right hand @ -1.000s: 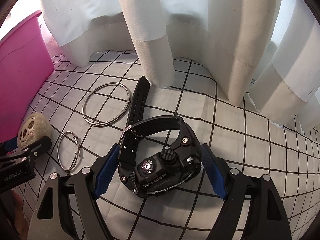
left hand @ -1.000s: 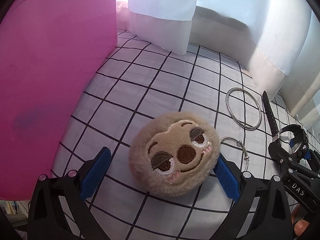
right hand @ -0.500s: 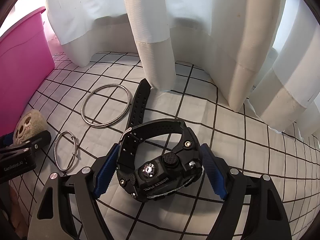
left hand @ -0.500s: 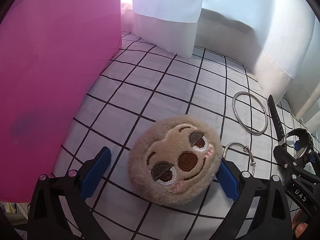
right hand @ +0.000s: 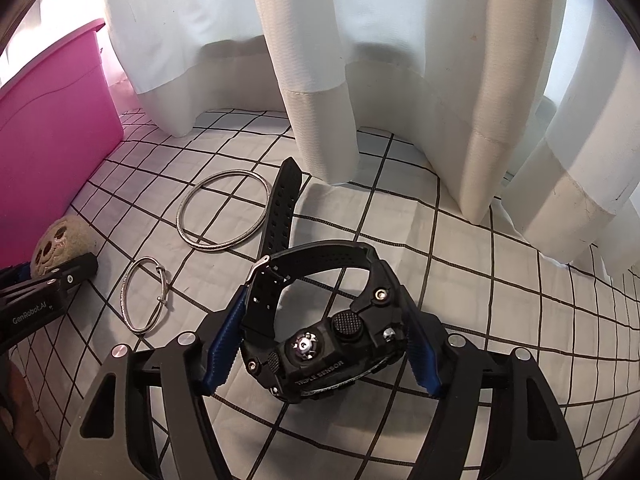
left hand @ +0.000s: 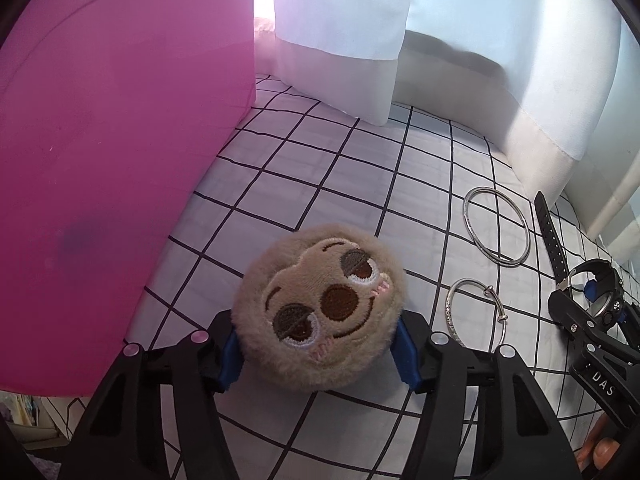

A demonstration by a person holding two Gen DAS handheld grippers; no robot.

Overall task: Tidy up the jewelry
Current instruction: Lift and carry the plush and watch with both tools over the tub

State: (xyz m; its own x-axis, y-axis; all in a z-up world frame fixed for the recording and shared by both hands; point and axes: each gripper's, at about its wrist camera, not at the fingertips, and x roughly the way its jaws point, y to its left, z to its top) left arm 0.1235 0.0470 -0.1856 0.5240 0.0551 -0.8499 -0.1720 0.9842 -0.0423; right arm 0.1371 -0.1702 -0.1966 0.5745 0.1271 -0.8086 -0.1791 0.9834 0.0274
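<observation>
A round tan plush with an embroidered face (left hand: 320,312) lies on the checked cloth beside the pink bin. My left gripper (left hand: 320,320) is closing on it, and both blue pads press into its fur. A chunky black watch (right hand: 344,364) stands on its side, its strap looped over and one loose strap end pointing away. The jaws of my right gripper (right hand: 324,298) are closing too, with the pads against the watch's case and strap. Two silver bangles lie between the grippers: a large one (right hand: 222,210) and a small clasped one (right hand: 144,294).
A pink plastic bin (left hand: 100,160) stands tall at the left, close to the plush. White curtains (right hand: 320,80) hang down to the cloth along the back and right. The black-lined white cloth (left hand: 320,168) covers the whole surface. A person's fingertips (left hand: 600,448) show at the lower right.
Both grippers' jaws have drawn in, the left by a lot until its pads met the plush, the right a little onto the watch. Neither hand has shifted much.
</observation>
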